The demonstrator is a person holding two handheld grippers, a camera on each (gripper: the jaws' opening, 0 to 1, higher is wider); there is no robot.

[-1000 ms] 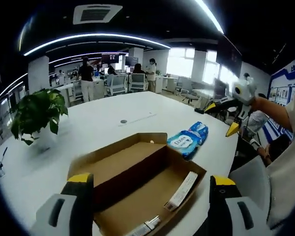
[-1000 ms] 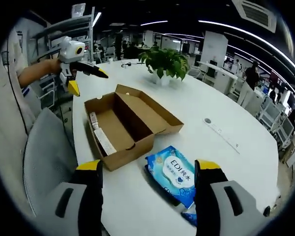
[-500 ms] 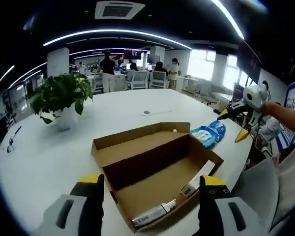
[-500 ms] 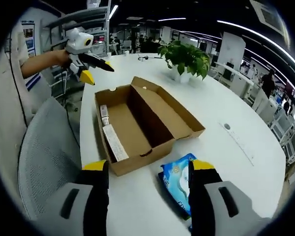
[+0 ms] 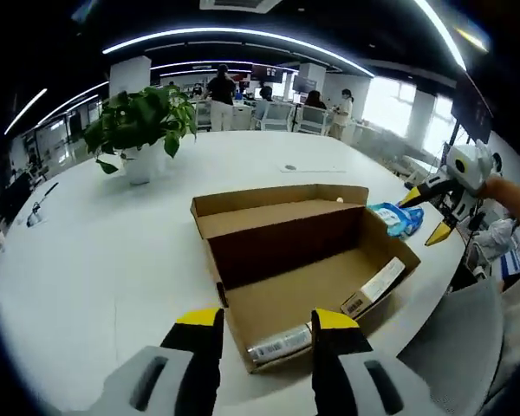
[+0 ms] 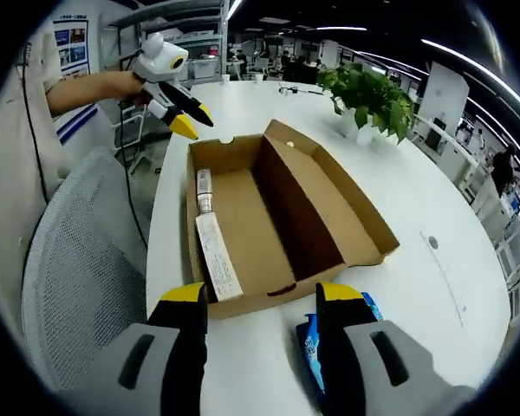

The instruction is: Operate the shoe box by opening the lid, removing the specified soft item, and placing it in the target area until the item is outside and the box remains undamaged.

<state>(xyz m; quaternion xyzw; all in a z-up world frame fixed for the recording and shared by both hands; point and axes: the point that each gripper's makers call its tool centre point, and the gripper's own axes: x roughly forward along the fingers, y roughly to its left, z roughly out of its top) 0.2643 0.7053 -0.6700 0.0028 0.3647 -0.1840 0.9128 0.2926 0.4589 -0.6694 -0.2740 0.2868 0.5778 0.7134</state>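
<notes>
The shoe box (image 5: pixel 299 260) sits open on the white table (image 5: pixel 95 251), lid folded back flat, brown inside on show. In the left gripper view the left gripper (image 5: pixel 264 322) hangs just off the box's near corner at six o'clock, yellow-tipped jaws apart with nothing between them. Between those tips lies a small tube (image 5: pixel 280 343), label too blurred to read, and a long white carton (image 5: pixel 374 287) rests against the box wall toward four o'clock. The blue wipes pack (image 5: pixel 398 217), the soft item, lies out on the table at two o'clock, touching or just beside the box's far corner; part of it is hidden behind the wall. Beyond it at three o'clock the right gripper (image 5: pixel 433 212) comes in, held by a hand, jaws spread. A potted plant (image 5: pixel 143 126) stands at eleven o'clock.

Over to the right gripper view: the right gripper (image 6: pixel 262 295) is parted and empty, tips just short of the box's near end wall. The wipes pack is wedged low at five o'clock, mostly covered by the right-hand jaw. At eleven o'clock the left gripper shows with jaws spread. A mesh chair (image 6: pixel 82 277) fills nine o'clock.
</notes>
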